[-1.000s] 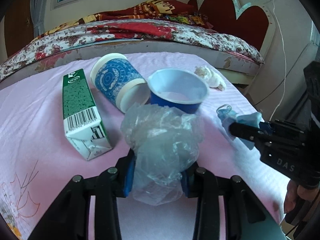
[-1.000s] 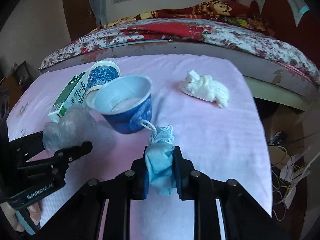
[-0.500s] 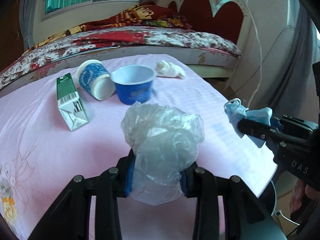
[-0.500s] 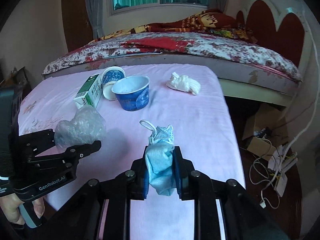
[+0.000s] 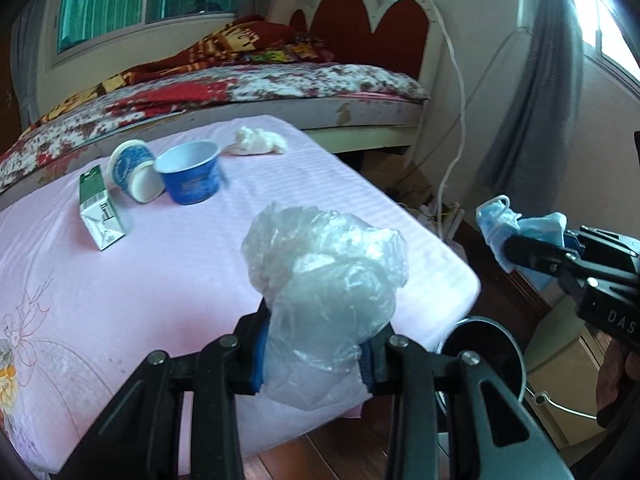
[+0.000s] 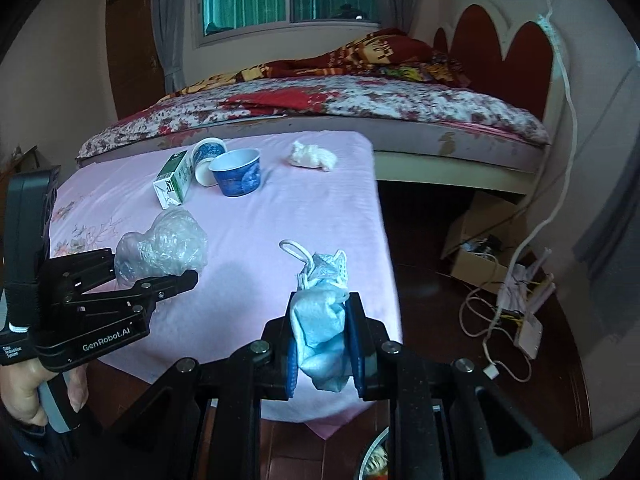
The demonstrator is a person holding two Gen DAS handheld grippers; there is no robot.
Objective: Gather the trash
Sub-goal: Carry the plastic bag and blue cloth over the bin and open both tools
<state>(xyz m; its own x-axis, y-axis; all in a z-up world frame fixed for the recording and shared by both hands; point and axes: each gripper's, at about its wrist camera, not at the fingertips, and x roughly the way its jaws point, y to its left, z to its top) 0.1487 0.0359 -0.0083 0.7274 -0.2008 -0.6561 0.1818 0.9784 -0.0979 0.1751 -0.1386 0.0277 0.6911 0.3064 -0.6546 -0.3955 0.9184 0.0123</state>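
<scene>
The left gripper (image 5: 314,354) is clamped on a crumpled clear plastic bag (image 5: 326,276); its 2 blue pads press the bag from both sides, and the bag bulges above them. In the right wrist view this same gripper (image 6: 160,276) is at the left, held by a hand (image 6: 28,388), with the bag (image 6: 160,246) sticking out between its fingers. It is above the near part of the pink table cover (image 5: 160,264).

The right gripper (image 6: 324,340) is clamped on a light blue face mask (image 6: 320,320). The mask is squeezed between the 2 pads, and its white ear loop (image 6: 296,250) stands up in front. In the left wrist view the right gripper (image 5: 516,248) is at the right side, beyond the edge of the table, and the mask (image 5: 520,228) hangs from its tip above the floor.

On the far part of the table there are 4 more pieces of trash. A green and white carton (image 5: 100,212) lies on its side. Just beside it a blue and white paper cup (image 5: 134,170) lies tipped over, and it touches an upright blue cup (image 5: 190,178). A crumpled white tissue (image 5: 258,146) lies apart from them, near the far right corner.

Below the near corner of the table a round dark bin (image 5: 484,348) is partly visible. Its rim (image 6: 372,456) also shows at the bottom of the right wrist view, between the gripper arms. Behind the table stands a bed (image 6: 360,100) with a floral cover.
</scene>
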